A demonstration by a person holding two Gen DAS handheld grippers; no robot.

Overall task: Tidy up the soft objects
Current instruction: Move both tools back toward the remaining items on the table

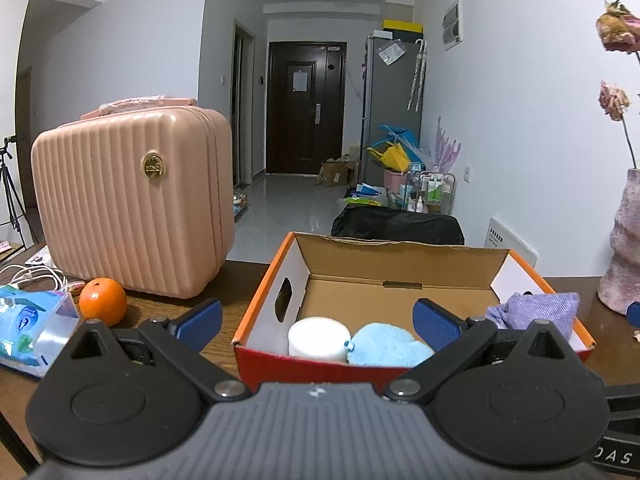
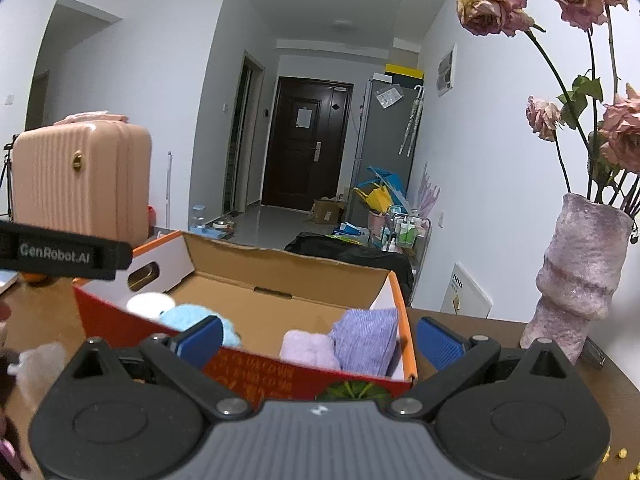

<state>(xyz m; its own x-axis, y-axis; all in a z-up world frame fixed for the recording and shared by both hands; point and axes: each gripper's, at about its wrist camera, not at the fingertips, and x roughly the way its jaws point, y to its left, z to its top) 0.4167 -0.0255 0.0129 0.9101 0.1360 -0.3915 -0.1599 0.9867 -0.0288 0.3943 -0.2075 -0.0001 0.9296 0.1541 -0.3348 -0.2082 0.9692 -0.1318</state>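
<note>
Sitting in the middle of the bench (image 1: 240,292) is the open cardboard box (image 1: 400,268), and everything here is being placed against it. Both hand-held grippers are hovering just short of its near wall. The left hand-held gripper (image 1: 318,324) is standing wide open with nothing between its blue pads, and the right hand-held gripper (image 2: 320,340) is gaping just as wide, also gripping nothing.

Inside the box, the left wrist view is showing a white roll (image 1: 318,338) and a fluffy blue cloth (image 1: 388,346) touching each other at the near wall, with a purple cloth (image 1: 536,308) draped at the box's right end. The right wrist view is adding something the other is missing: a pale lilac cloth (image 2: 306,350) lying right beside that purple cloth.

Left of the box, only the left view is catching an orange (image 1: 103,301) and a pack of wipes (image 1: 32,326), with a pink case (image 1: 132,200) standing behind them. Right of the box, the right view is showing the whole vase (image 2: 576,276) and its dried roses (image 2: 496,8).
</note>
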